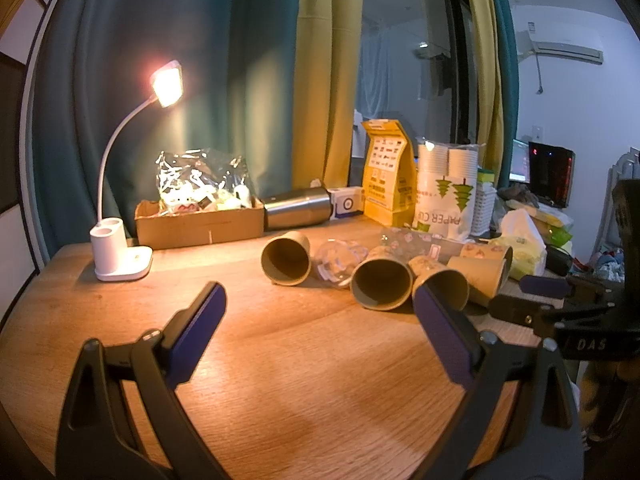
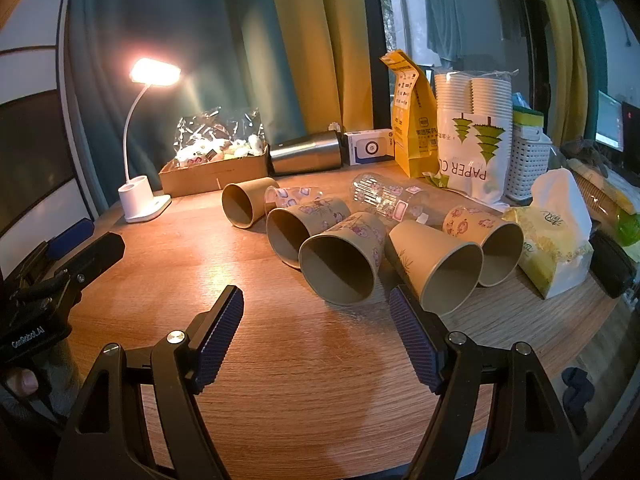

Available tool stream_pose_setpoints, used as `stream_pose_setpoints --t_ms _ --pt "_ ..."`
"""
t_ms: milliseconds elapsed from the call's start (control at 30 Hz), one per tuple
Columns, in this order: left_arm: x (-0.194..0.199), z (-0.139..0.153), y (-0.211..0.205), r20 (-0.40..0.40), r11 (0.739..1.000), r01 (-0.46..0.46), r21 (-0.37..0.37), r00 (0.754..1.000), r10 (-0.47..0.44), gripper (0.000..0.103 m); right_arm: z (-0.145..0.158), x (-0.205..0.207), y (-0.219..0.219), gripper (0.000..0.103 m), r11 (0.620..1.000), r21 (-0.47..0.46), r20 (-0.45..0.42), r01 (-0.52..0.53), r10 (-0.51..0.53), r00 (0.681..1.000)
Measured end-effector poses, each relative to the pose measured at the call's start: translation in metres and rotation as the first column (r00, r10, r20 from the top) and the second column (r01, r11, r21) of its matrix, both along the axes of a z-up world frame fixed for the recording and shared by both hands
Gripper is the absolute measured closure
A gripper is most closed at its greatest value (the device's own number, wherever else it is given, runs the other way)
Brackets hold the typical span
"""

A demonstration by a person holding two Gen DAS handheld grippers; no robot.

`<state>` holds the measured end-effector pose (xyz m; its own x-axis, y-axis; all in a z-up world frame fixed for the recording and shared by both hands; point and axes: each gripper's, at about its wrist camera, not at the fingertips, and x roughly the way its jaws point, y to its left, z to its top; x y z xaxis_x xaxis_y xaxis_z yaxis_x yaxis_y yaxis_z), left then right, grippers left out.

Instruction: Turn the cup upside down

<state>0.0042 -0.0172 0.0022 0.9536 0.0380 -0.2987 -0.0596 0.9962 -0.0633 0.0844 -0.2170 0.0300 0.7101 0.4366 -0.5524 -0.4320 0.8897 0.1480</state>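
Several brown paper cups lie on their sides in a row on the wooden table (image 2: 304,392), mouths toward me. In the right wrist view the nearest cup (image 2: 340,260) lies just ahead of my right gripper (image 2: 316,300), with another cup (image 2: 440,264) to its right. My right gripper is open and empty, just short of the cup. In the left wrist view the cups (image 1: 382,280) lie ahead and to the right of my left gripper (image 1: 320,296), which is open and empty above the table. The right gripper also shows in the left wrist view (image 1: 532,296).
A lit white desk lamp (image 2: 140,196) stands at the back left. A cardboard box (image 2: 212,176), a steel flask (image 2: 308,152), a yellow bag (image 2: 412,120), a pack of paper cups (image 2: 472,136) and a tissue pack (image 2: 556,240) line the back and right. A clear bottle (image 2: 392,200) lies behind the cups.
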Motion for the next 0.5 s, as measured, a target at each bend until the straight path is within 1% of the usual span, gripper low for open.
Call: stream_pose_setpoints --t_ms 500 --pt "0.0000 -0.0001 0.0004 0.000 1.000 0.000 -0.001 1.000 0.000 0.007 0.0006 0.0008 -0.0008 0.025 1.000 0.002 0.000 -0.001 0.001 1.000"
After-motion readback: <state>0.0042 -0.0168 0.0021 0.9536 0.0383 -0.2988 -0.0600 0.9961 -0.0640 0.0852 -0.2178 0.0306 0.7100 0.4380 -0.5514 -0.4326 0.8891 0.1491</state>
